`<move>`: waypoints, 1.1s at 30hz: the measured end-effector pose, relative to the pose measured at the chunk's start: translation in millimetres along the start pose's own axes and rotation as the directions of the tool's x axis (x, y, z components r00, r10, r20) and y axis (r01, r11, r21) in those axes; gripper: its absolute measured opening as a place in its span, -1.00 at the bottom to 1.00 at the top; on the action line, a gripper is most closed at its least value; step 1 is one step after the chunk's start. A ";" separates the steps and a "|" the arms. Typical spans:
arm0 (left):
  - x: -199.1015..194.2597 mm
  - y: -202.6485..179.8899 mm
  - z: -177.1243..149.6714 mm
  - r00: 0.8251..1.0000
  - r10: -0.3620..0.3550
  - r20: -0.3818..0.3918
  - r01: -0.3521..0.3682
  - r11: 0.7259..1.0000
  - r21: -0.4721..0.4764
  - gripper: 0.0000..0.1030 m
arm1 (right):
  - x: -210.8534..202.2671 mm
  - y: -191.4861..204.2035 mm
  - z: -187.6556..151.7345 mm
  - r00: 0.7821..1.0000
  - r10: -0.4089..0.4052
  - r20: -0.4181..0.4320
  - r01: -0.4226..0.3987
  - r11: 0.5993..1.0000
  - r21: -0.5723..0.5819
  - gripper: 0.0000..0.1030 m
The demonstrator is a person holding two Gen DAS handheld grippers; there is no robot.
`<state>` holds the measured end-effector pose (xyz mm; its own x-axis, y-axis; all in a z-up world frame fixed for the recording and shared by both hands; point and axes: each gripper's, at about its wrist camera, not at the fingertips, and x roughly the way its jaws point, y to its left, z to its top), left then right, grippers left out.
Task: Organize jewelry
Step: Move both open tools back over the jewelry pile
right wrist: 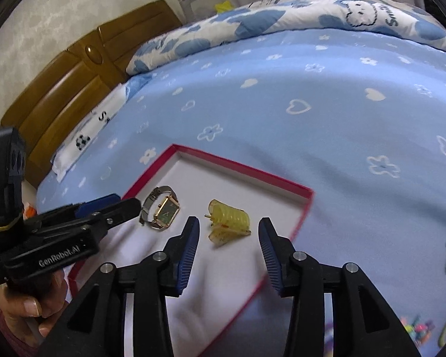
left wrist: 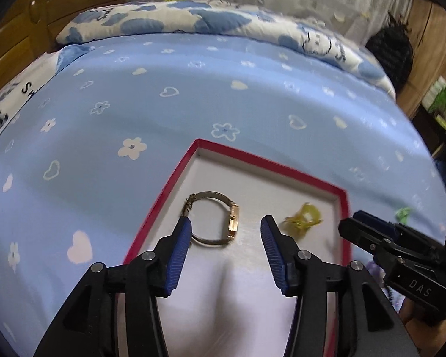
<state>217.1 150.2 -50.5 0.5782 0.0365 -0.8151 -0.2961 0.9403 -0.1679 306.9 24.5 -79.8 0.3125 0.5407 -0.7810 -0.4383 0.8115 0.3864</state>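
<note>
"das" on the right hand-held gripper (left wrist: 346,223); "genrobot.ai" on the left hand-held gripper (right wrist: 128,205).

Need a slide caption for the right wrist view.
Right gripper open above yellow hair claw beside watch in red-rimmed box.

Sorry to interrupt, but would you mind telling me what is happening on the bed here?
A person is sorting jewelry into a red-edged tray on the blue bedsheet, using a handheld gripper in each hand. A gold watch and a yellow hair clip already lie inside the tray, apart from each other. The left gripper and the right gripper both stand open above them, holding nothing. A few colourful pieces remain on the sheet to the right.
</note>
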 end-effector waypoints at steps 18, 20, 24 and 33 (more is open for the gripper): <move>-77.0 -43.2 -39.2 0.986 -0.148 0.073 0.147 0.989 0.011 0.18 | -138.9 -50.5 -45.6 0.977 -0.119 0.174 0.095 0.985 0.141 0.15; -80.1 -51.8 -41.7 0.984 -0.164 0.065 0.162 0.986 0.035 0.18 | -151.2 -55.4 -50.5 0.974 -0.132 0.185 0.106 0.983 0.148 0.15; -84.2 -68.3 -44.9 0.981 -0.185 0.052 0.180 0.980 0.083 0.20 | -175.0 -67.1 -62.3 0.965 -0.165 0.203 0.133 0.978 0.162 0.15; -81.6 -100.2 -52.0 0.979 -0.204 0.011 0.200 0.968 0.154 0.21 | -205.9 -104.2 -94.5 0.950 -0.246 0.193 0.200 0.953 0.229 0.15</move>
<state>160.0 35.4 4.0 0.6347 -0.1523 -0.7576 -0.0535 0.9694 -0.2397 208.6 -192.4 -5.6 0.5669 0.3571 -0.7424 -0.1621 0.9319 0.3244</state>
